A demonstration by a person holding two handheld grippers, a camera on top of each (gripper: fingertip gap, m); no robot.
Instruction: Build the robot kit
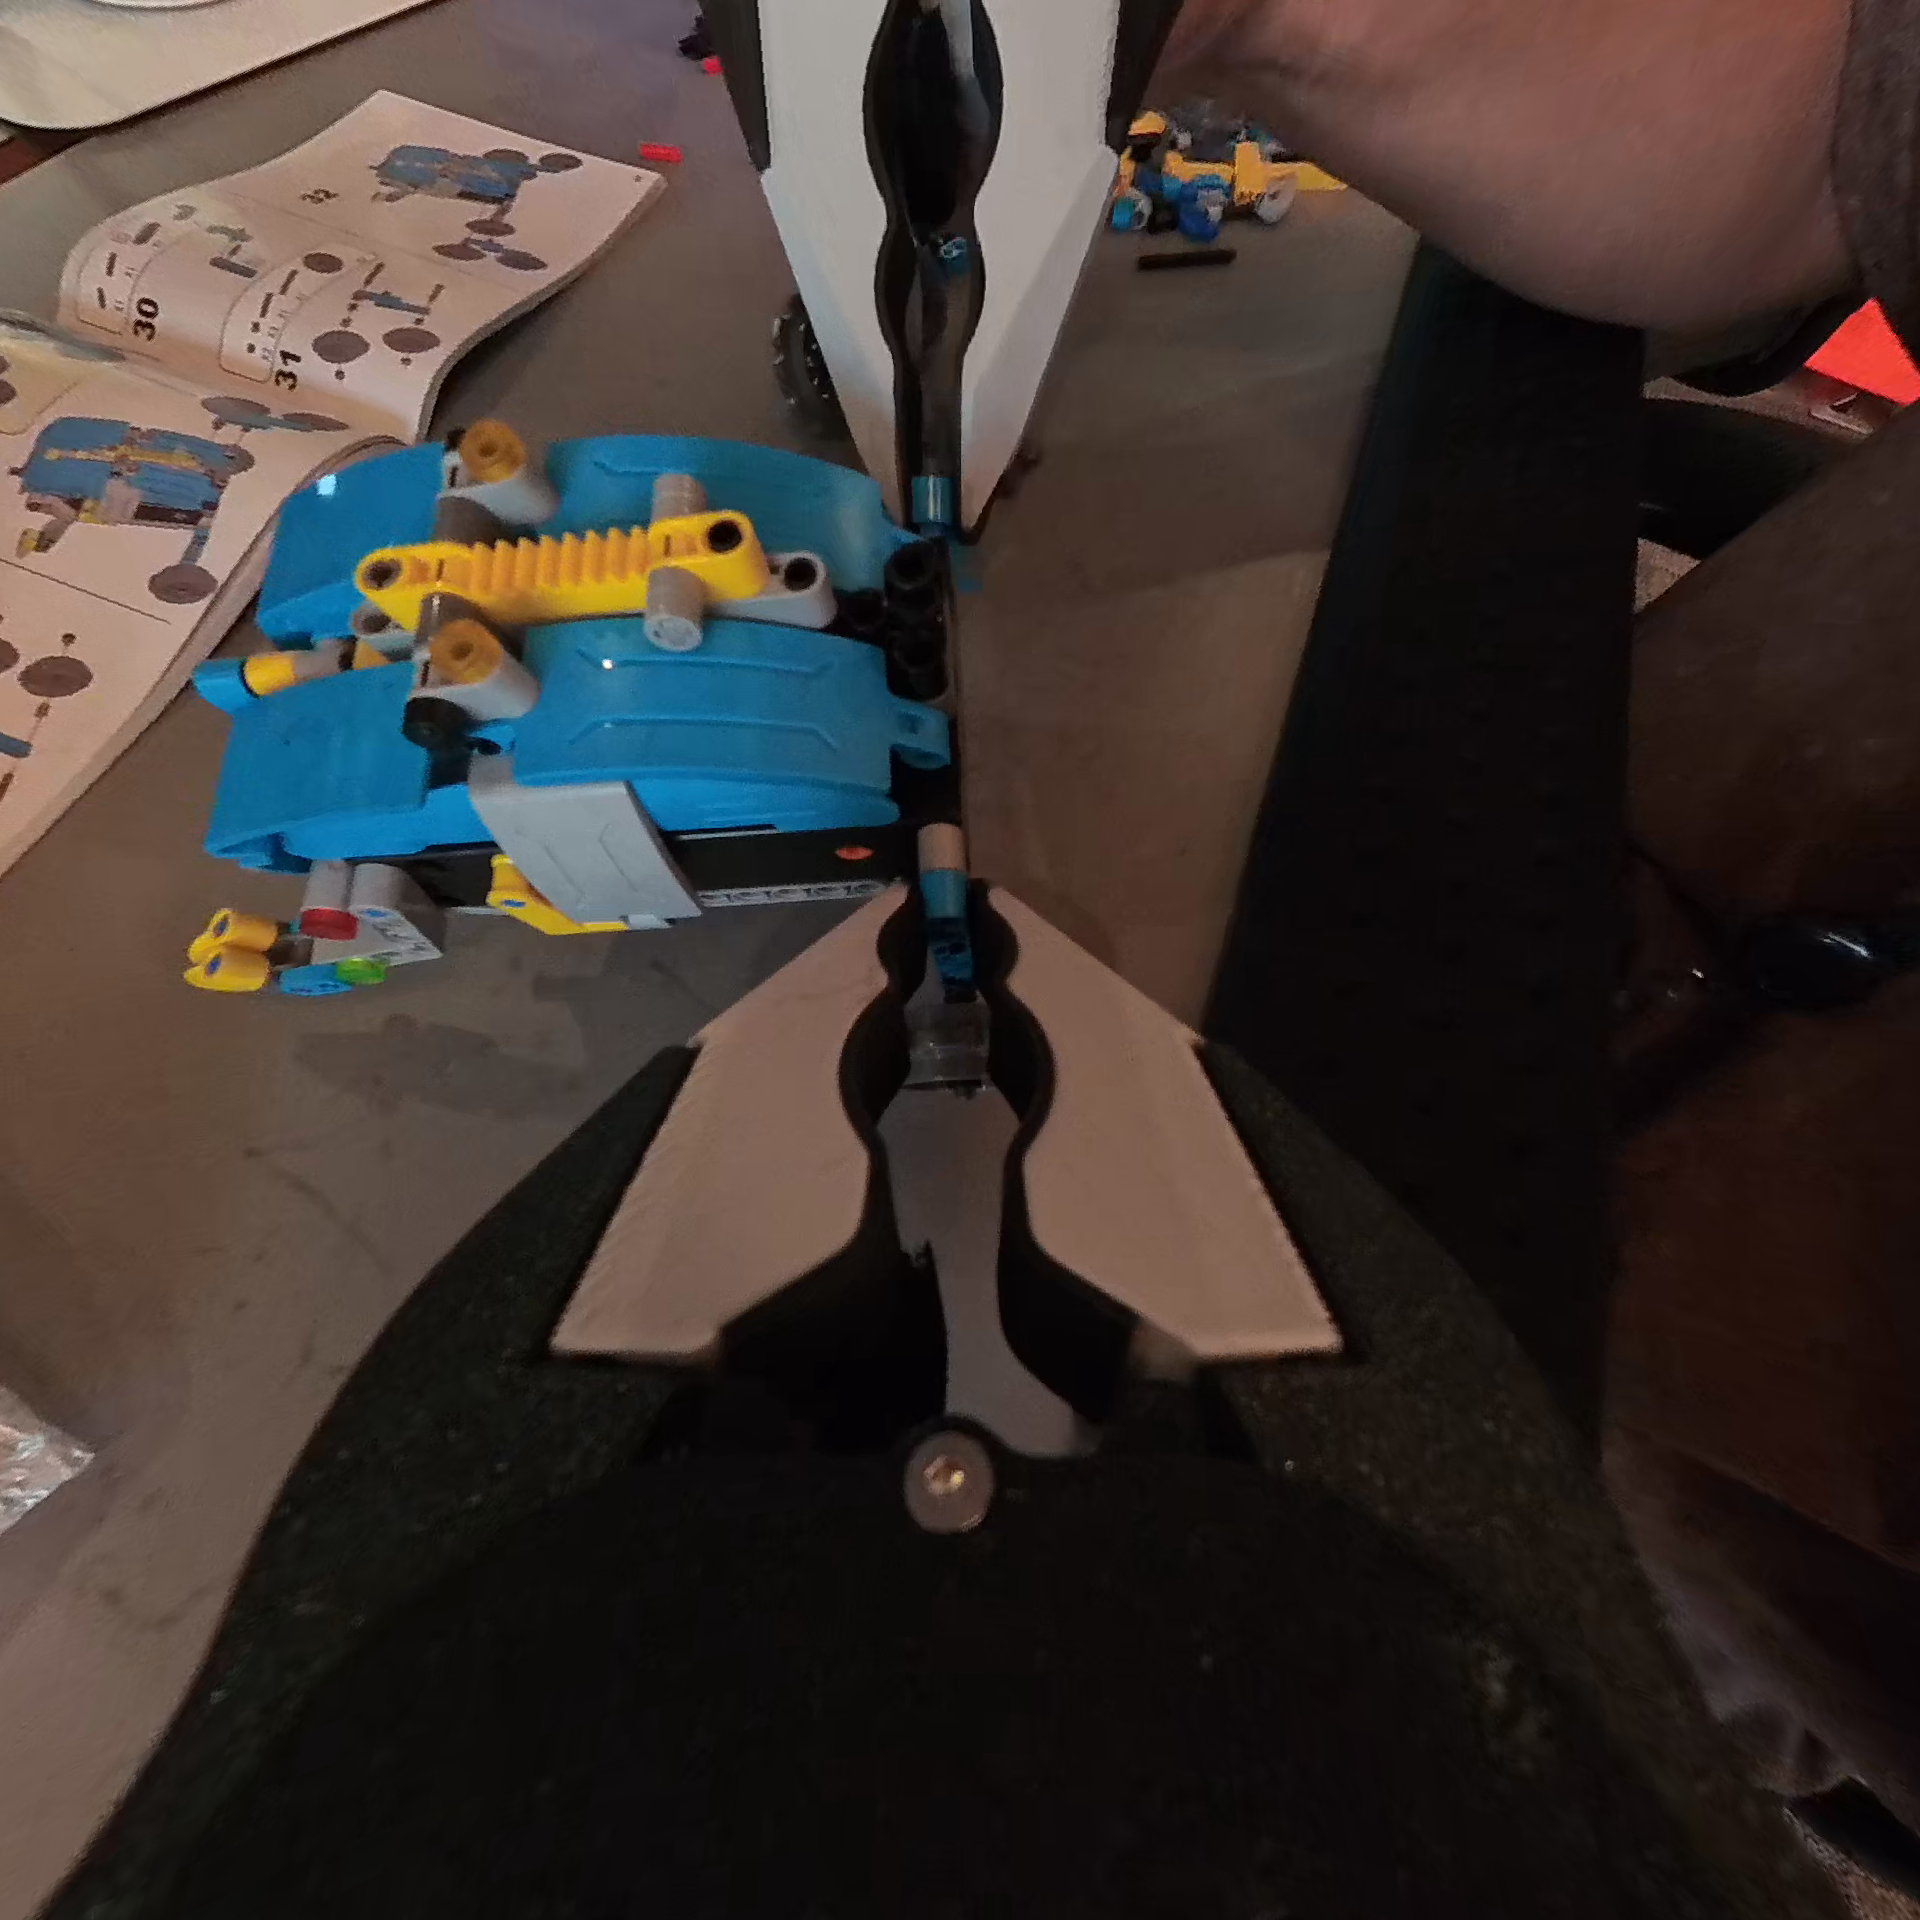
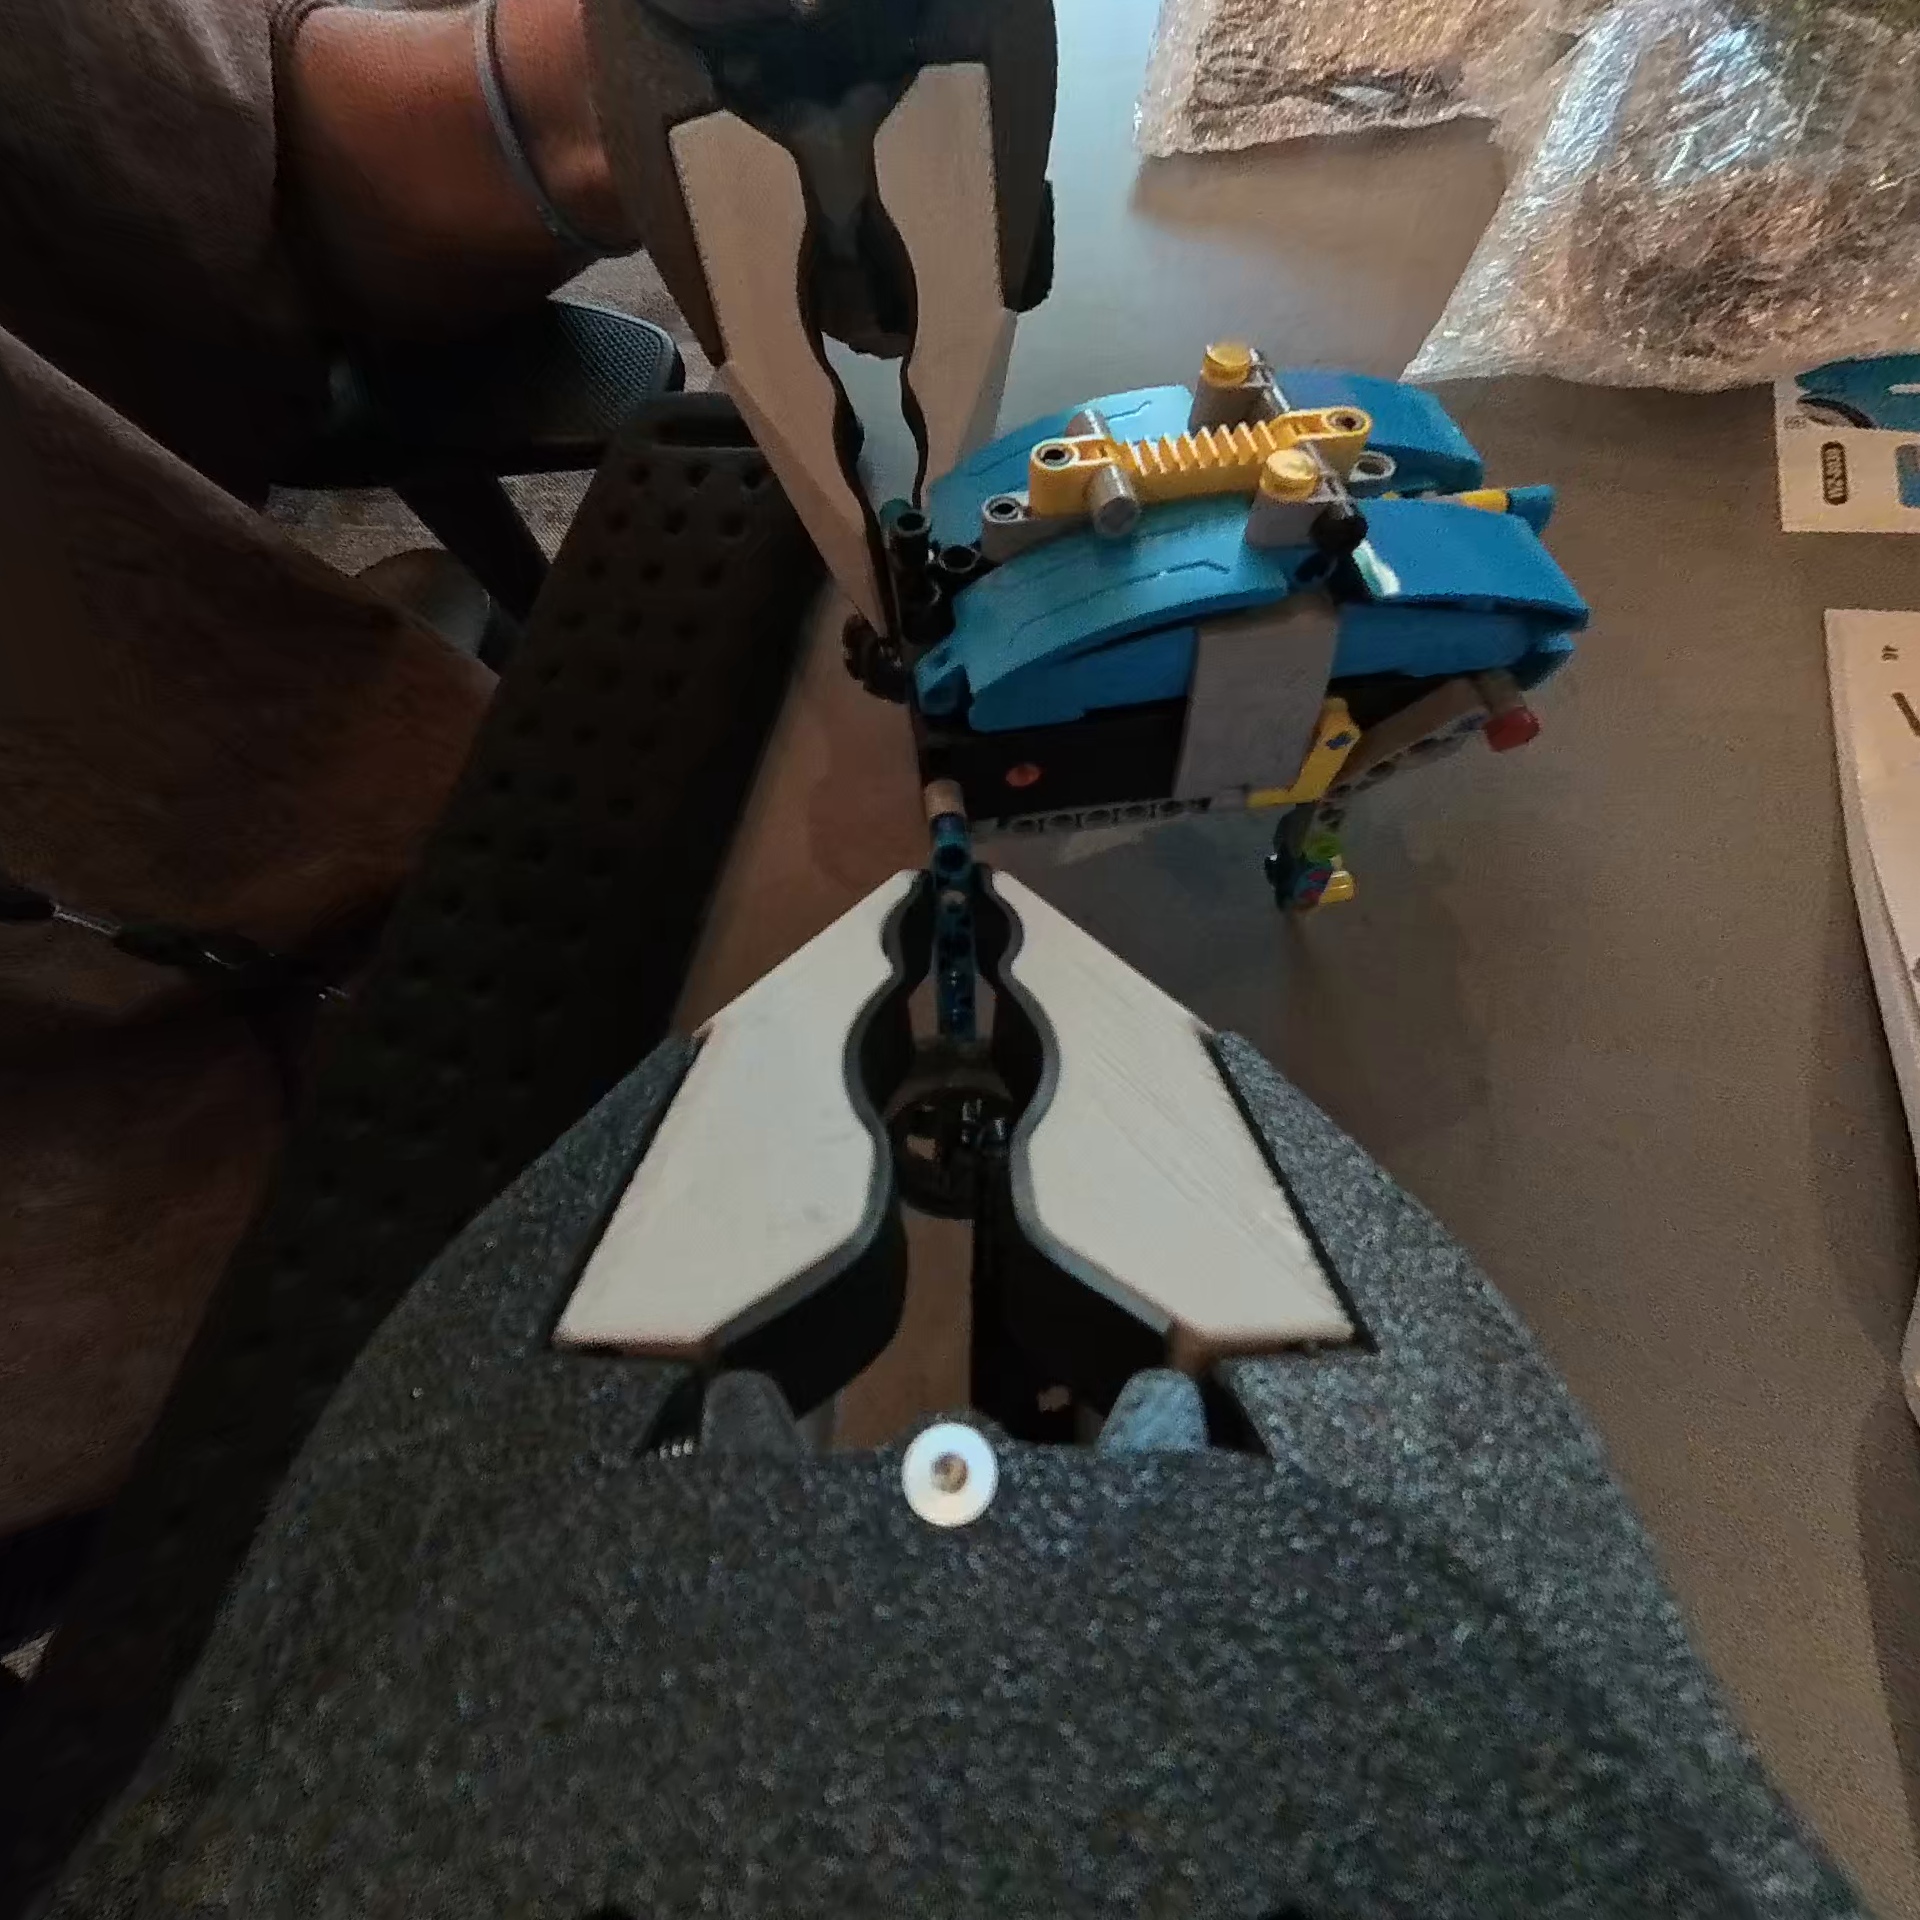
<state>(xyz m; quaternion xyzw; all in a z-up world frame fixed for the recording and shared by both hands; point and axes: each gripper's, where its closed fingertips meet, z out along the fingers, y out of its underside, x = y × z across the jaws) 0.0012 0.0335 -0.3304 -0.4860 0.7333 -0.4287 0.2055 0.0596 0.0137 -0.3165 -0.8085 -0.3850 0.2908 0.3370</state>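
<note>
— What's on the grey tabletop?

— A blue brick model lying on its side, left of centre. My left tool and right tool are each clamped on a thin teal beam at its black end; I can't tell whether it's one piece.

— How does it handle?

— Light and stiff, I'd judge, but the press-fit joints could pop. The black base looks a safer hold than the yellow rack.

— What's around it?

— A booklet at upper left, loose bricks at the top, and plastic bags at upper right in the right wrist view.
</note>
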